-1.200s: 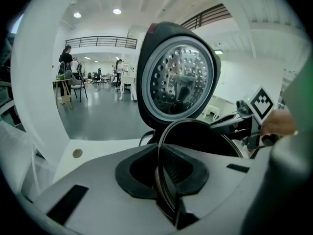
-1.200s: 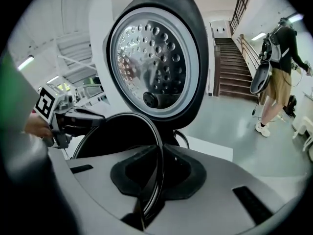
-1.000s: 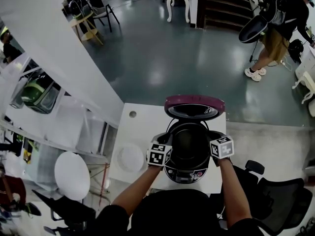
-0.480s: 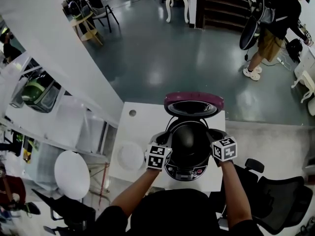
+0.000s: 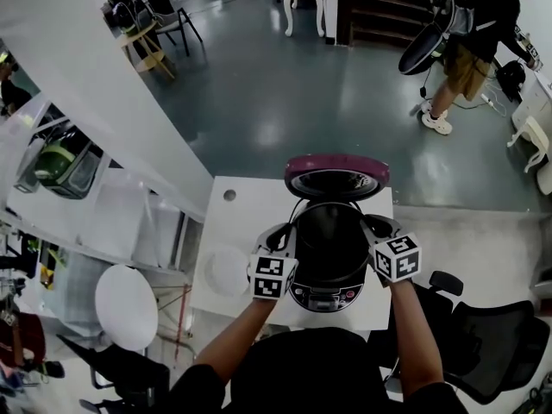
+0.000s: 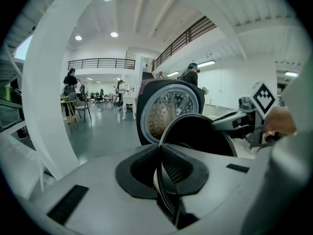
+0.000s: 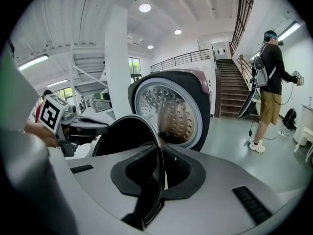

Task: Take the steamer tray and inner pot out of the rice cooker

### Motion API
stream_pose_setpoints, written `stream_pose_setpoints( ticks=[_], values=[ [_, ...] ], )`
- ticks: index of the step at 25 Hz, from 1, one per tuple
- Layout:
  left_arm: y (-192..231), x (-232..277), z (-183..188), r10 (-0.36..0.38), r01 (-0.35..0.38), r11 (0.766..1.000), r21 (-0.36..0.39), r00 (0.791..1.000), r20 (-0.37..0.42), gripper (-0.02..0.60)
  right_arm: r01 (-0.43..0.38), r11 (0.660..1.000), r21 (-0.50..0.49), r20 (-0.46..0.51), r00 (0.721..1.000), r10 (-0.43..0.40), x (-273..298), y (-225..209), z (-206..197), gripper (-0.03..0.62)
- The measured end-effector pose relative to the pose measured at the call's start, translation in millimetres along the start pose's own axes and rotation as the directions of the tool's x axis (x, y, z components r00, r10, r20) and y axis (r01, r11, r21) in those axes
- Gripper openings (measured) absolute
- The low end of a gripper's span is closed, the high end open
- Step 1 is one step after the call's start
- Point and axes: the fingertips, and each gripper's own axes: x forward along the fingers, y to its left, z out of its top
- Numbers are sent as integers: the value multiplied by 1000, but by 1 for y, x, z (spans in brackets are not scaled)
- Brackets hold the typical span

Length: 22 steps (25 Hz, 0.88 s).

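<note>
The black inner pot hangs above the rice cooker's body, held by its rim from both sides. My left gripper is shut on the rim's left edge, and my right gripper on its right edge. The left gripper view shows the thin rim pinched between the pads of that gripper. The right gripper view shows the same grip on the pot. The cooker's maroon lid stands open behind. A white round steamer tray lies on the table to the cooker's left.
The cooker stands on a small white table with a cable hole at its far left. A black office chair is at the right and a round white stool at the left. A person walks on the floor far off.
Both grippers have risen together with the inner pot. The pot now sits higher above the cooker's body, and the grip on its rim is unchanged.
</note>
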Motion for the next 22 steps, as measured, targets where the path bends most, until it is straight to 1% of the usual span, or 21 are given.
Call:
stream_pose_setpoints(
  ticks=[3, 6, 12, 17, 22],
  values=[
    [5, -10, 4, 5, -5, 1000, -21, 1000, 19, 25, 5, 999, -42, 3, 1000, -5, -2, 9, 9, 29],
    [14, -22, 2, 28, -26, 999, -40, 999, 39, 26, -15, 998, -62, 0, 1000, 15, 0, 23, 12, 28],
    [28, -47, 13, 63, -58, 996, -63, 994, 85, 26, -32, 993, -112, 37, 999, 36, 0, 45, 35, 28],
    [49, -71, 18, 99, -91, 993, -74, 989, 112, 26, -54, 988, -142, 52, 997, 62, 5, 72, 51, 28],
    [74, -98, 11, 148, -137, 986, -94, 982, 120, 26, -100, 978, -184, 43, 993, 110, 16, 107, 60, 26]
  ],
)
